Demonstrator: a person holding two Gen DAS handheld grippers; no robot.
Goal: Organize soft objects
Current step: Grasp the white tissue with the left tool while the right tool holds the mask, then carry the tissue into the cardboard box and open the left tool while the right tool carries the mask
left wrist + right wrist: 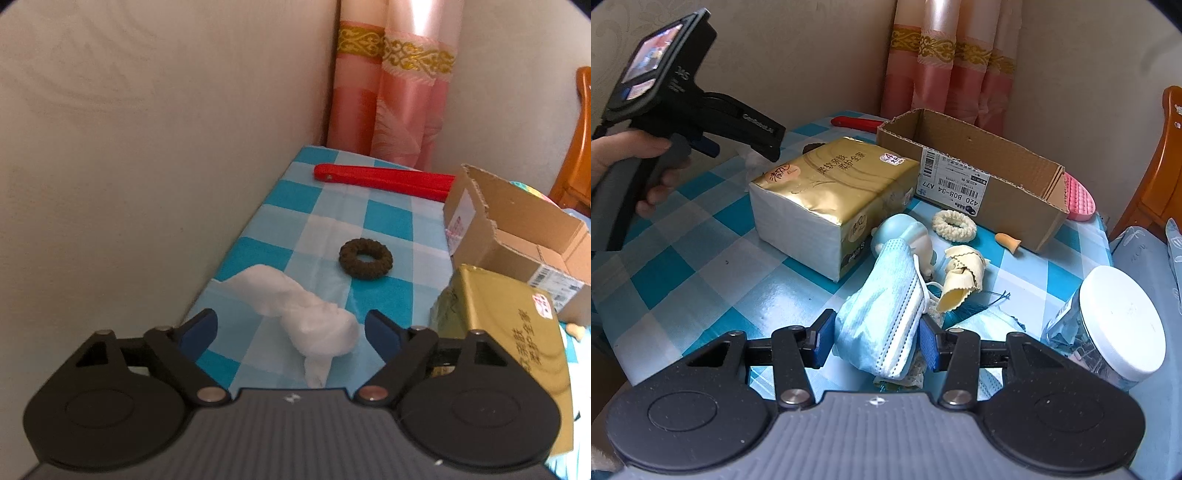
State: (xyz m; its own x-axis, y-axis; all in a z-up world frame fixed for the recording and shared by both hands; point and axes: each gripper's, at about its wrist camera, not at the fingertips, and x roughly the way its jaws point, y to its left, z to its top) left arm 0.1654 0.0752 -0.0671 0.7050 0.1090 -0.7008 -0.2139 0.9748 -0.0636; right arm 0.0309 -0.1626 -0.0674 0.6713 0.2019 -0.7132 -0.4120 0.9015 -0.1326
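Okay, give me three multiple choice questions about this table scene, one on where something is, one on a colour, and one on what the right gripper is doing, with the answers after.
1. Where does the cream scrunchie lie?
A. inside the cardboard box
B. on the tablecloth in front of the cardboard box
C. on top of the tissue pack

2. What colour is the scrunchie ahead of the left gripper?
A. dark brown
B. pink
C. white

3. What is the right gripper doing?
A. hanging open over bare cloth
B. clamped on the jar lid
C. closed on the blue face mask

Answers: 1 B, it rests on the checked cloth by the box's labelled side. 2 A, the ring is dark brown beyond the white tissue wad. 3 C, both blue pads press the mask's sides.
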